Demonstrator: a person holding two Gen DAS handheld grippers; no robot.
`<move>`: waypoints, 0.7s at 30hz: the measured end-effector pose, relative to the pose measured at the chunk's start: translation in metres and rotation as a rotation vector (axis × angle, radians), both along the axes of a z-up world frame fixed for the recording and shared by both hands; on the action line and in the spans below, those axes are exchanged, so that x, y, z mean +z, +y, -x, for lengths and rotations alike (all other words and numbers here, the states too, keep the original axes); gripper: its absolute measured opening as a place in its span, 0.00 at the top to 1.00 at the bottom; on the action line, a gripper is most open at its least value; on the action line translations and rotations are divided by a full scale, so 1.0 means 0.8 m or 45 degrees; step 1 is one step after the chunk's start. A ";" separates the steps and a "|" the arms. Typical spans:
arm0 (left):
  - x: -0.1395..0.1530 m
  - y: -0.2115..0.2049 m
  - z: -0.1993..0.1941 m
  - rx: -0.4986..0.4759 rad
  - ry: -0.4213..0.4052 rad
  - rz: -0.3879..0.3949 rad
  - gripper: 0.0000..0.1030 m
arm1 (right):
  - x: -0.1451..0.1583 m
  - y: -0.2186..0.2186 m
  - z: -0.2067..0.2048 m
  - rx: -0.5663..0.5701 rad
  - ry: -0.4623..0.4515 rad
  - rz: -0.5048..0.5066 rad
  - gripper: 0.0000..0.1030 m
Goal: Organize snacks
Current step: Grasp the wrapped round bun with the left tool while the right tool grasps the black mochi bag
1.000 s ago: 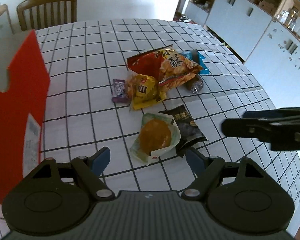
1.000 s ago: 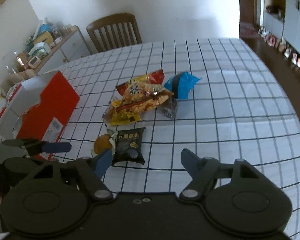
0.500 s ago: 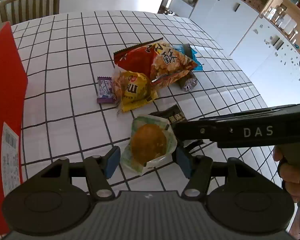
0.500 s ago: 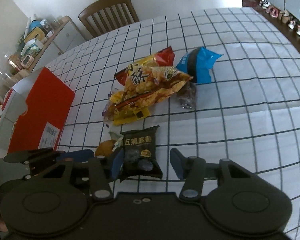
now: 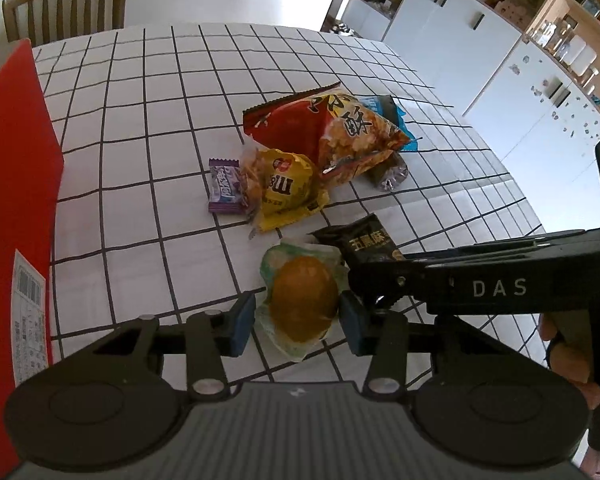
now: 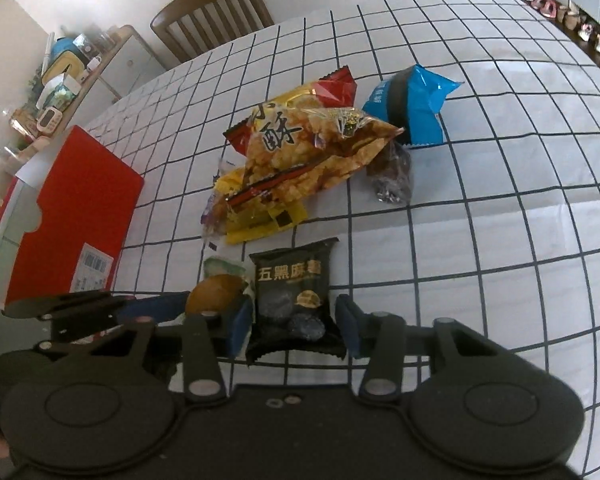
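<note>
My left gripper (image 5: 296,322) is open, its blue pads on either side of a wrapped golden bun (image 5: 303,302) lying on the table; the bun also shows in the right wrist view (image 6: 214,293). My right gripper (image 6: 294,330) is open around a black snack packet (image 6: 292,294), which also shows in the left wrist view (image 5: 370,242). Beyond lie a yellow packet (image 5: 286,188), a purple candy (image 5: 224,186), an orange-red chip bag (image 6: 300,152) and a blue packet (image 6: 412,102).
A red box (image 5: 14,200) stands at the left of the checked tablecloth (image 5: 140,120); it shows open-topped in the right wrist view (image 6: 66,216). A wooden chair (image 6: 216,14) is at the far side. White cabinets (image 5: 480,44) stand to the right. A small dark wrapped snack (image 6: 392,178) lies by the chip bag.
Both grippers have moved forward and down. The left one now straddles the bun and the right one straddles the black packet. Both have narrowed a little.
</note>
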State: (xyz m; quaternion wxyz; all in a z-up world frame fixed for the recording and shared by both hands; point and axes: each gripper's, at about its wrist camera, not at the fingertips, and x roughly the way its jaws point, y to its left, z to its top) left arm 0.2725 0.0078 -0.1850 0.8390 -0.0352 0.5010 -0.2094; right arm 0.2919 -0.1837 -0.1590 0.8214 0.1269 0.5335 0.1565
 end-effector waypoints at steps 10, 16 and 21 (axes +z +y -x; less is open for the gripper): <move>0.008 0.008 0.018 0.058 0.026 0.041 0.58 | 0.010 -0.009 0.022 -0.024 -0.047 0.039 0.69; 0.017 0.010 0.042 0.053 0.035 0.040 0.58 | 0.027 -0.017 0.046 -0.026 -0.075 0.051 0.69; 0.023 0.015 0.064 0.081 0.063 0.056 0.59 | 0.035 -0.023 0.069 -0.026 -0.083 0.059 0.70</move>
